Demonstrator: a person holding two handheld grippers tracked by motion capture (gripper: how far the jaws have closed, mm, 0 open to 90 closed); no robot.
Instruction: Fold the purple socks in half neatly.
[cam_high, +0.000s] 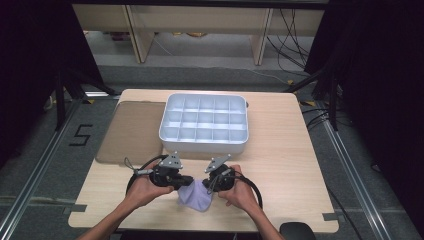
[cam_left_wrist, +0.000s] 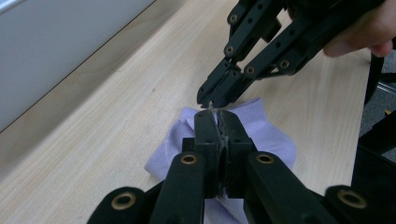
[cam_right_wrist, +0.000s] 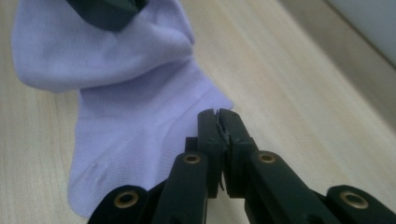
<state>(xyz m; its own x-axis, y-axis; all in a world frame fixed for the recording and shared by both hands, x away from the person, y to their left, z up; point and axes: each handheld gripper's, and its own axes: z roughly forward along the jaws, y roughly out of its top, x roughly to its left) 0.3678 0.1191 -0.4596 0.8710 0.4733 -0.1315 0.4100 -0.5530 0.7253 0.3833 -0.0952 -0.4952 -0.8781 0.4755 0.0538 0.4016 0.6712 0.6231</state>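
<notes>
A lilac sock (cam_high: 195, 196) is seen lying on the table (cam_high: 280, 150), at its near edge, between the two hands. It is bunched and partly folded; the fabric is a fine knit, pale and soft, with rounded folds near the cuff and a flatter foot part spread on the wood.

Left tongs (cam_left_wrist: 218, 116): jaws drawn together, with a sliver of cloth caught between the tips, as seen in the left gripper view. The sock's upper edge is judged to be pinched there.

Right tongs (cam_right_wrist: 218, 114): jaws nearly closed at the sock's edge in the right gripper view. Whether cloth is held between them cannot be told; only a thin gap and something frayed at the tips are made out. In the left gripper view the same tongs are seen tip to tip with the left pair, over the sock.

Both tools are brought in from opposite sides, probably so that the sock can be held at two points and folded or lifted without slipping. It is kept low, resting on the table, so the fabric stays under control.

A white divided tray (cam_high: 204, 122) is set behind the hands, well apart from the sock, its cells empty. A brown mat (cam_high: 132, 131) lies beside the tray's left side.
</notes>
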